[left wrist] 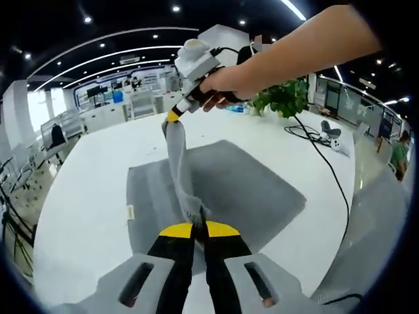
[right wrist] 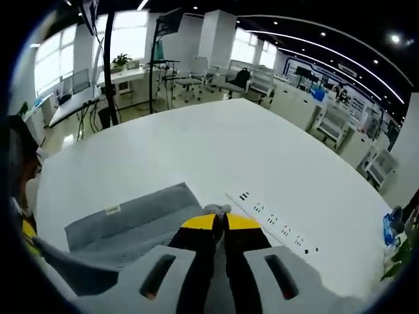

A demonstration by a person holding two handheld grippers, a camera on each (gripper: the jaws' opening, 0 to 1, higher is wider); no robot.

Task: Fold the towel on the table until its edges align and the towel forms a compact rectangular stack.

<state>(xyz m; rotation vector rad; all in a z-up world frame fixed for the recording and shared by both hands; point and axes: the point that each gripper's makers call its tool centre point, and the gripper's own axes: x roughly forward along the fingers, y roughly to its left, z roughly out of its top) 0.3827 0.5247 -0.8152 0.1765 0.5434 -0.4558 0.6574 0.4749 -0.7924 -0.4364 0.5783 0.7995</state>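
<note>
A grey towel (left wrist: 249,190) lies spread on the white table (left wrist: 85,196). My left gripper (left wrist: 199,225) is shut on one end of the towel's lifted edge, near the front. The edge rises as a taut strip (left wrist: 179,157) up to my right gripper (left wrist: 173,116), held by a hand and shut on the far end. In the right gripper view, my right gripper (right wrist: 221,219) is shut on a bit of grey towel (right wrist: 215,209), and the towel (right wrist: 137,216) hangs down to the left with a small label (right wrist: 112,209) on it.
A black cable (left wrist: 330,170) runs across the table to a white device (left wrist: 332,135) at the right, beside a green plant (left wrist: 285,97). Small black marks (right wrist: 275,219) dot the table. Desks and chairs stand beyond the table's edge.
</note>
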